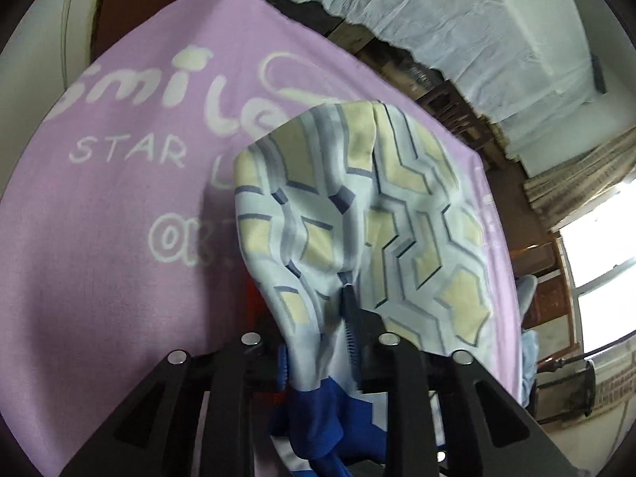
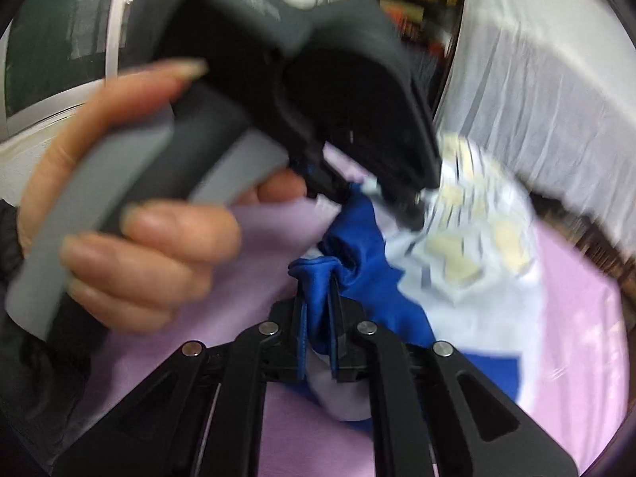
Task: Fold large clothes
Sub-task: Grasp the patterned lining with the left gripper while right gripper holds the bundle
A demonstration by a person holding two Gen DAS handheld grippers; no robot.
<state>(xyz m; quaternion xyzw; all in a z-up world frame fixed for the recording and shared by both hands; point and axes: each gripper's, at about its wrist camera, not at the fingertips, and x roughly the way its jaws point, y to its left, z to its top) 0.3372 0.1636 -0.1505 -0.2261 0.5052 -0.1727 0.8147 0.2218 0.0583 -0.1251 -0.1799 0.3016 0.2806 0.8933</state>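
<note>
The garment (image 1: 357, 214) is pale blue with yellow and navy geometric shapes and a solid blue edge (image 1: 318, 417). It hangs bunched over a lilac sheet (image 1: 119, 258) printed with white letters. My left gripper (image 1: 318, 342) is shut on the garment's fabric near its blue edge. In the right wrist view my right gripper (image 2: 318, 310) is shut on the blue edge (image 2: 318, 286), and the garment (image 2: 469, 262) spreads to the right. The left gripper's body (image 2: 302, 91), held by a hand (image 2: 131, 214), is close in front and also grips the cloth.
The lilac sheet (image 2: 576, 318) covers the work surface. White sheeting (image 1: 477, 24) hangs behind it. A bright window (image 1: 604, 278) is at the right. Wooden furniture (image 1: 457, 99) stands along the sheet's far edge.
</note>
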